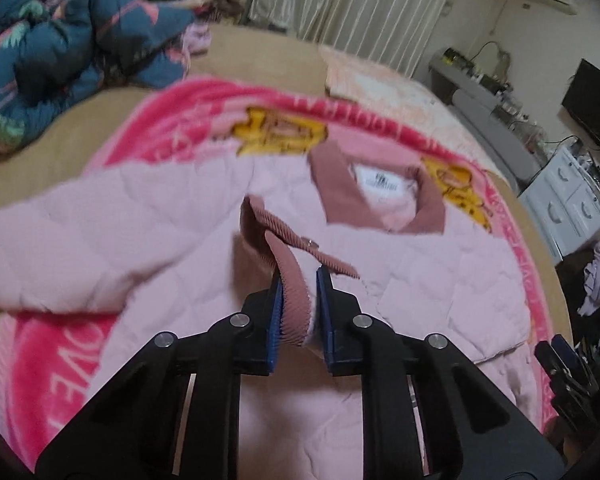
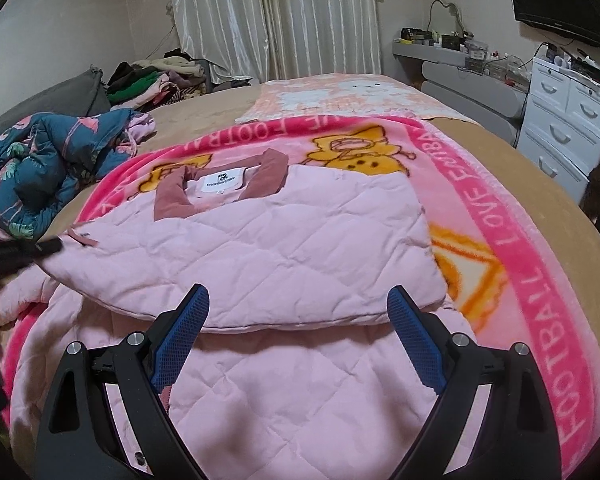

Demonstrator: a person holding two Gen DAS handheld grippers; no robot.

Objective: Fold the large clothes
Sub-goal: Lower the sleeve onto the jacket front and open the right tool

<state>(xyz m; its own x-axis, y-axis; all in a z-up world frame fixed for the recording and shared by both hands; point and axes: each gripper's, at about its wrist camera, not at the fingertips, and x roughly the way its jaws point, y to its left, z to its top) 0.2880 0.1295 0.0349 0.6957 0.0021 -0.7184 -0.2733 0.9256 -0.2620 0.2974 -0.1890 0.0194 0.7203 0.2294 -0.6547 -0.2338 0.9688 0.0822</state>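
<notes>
Both grippers sit over the pink quilted jacket [image 2: 284,240] on the pink blanket [image 2: 500,216]: my left gripper [image 1: 298,276] pinches the ribbed cuff [image 1: 292,280], my right gripper [image 2: 298,300] hangs spread and empty, so I reckon a shallow pinch could slip mid-fold, while the blue duvet [image 2: 40,168] crowds the bed's left side.

Your left gripper [image 1: 298,276] is closed on the ribbed dusty-pink cuff [image 1: 290,276] of the pale pink quilted jacket [image 1: 180,216]. The jacket lies on a bright pink blanket [image 1: 60,364] on the bed [image 1: 260,60], collar [image 1: 336,184] and white label [image 1: 384,184] facing up.
</notes>
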